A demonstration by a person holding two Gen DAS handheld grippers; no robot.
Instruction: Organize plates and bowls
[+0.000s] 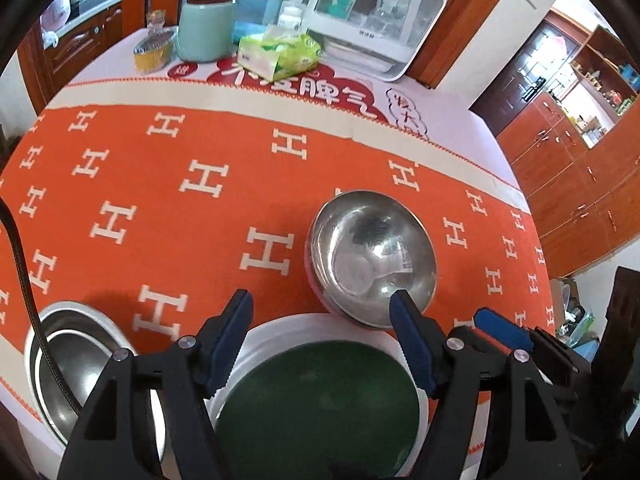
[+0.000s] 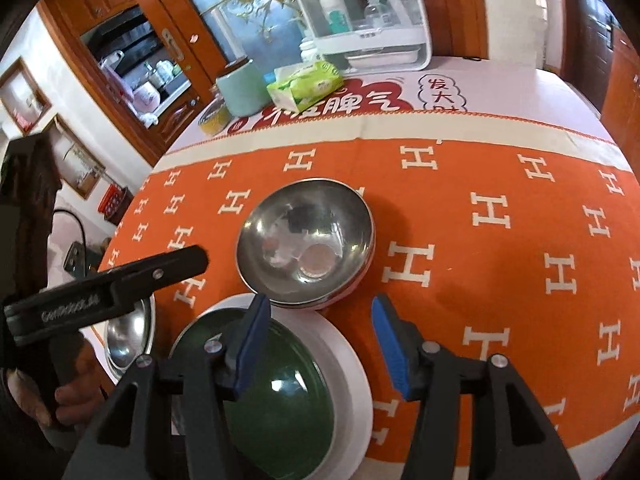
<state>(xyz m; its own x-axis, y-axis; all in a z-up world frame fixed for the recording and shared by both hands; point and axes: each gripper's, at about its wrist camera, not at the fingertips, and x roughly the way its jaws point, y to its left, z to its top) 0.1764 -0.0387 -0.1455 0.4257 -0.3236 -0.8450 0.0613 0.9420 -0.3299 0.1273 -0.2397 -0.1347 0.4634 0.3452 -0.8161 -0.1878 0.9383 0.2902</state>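
Observation:
A steel bowl (image 1: 372, 258) (image 2: 306, 240) stands on the orange cloth, apparently on a pink plate whose edge shows beneath it. A white plate with a dark green centre (image 1: 320, 400) (image 2: 280, 392) lies near the table's front edge. A second steel bowl (image 1: 68, 364) (image 2: 128, 332) sits to its left. My left gripper (image 1: 322, 308) is open and empty above the white plate. My right gripper (image 2: 318, 308) is open and empty, its left finger over the white plate, just short of the steel bowl. The left gripper also shows in the right wrist view (image 2: 120, 284).
At the back of the table stand a green tissue pack (image 1: 280, 54) (image 2: 306, 84), a pale green canister (image 1: 206, 26) (image 2: 242, 92), a small glass dish (image 1: 154, 50) and a white storage box with bottles (image 1: 374, 16) (image 2: 364, 12). Wooden cabinets surround the table.

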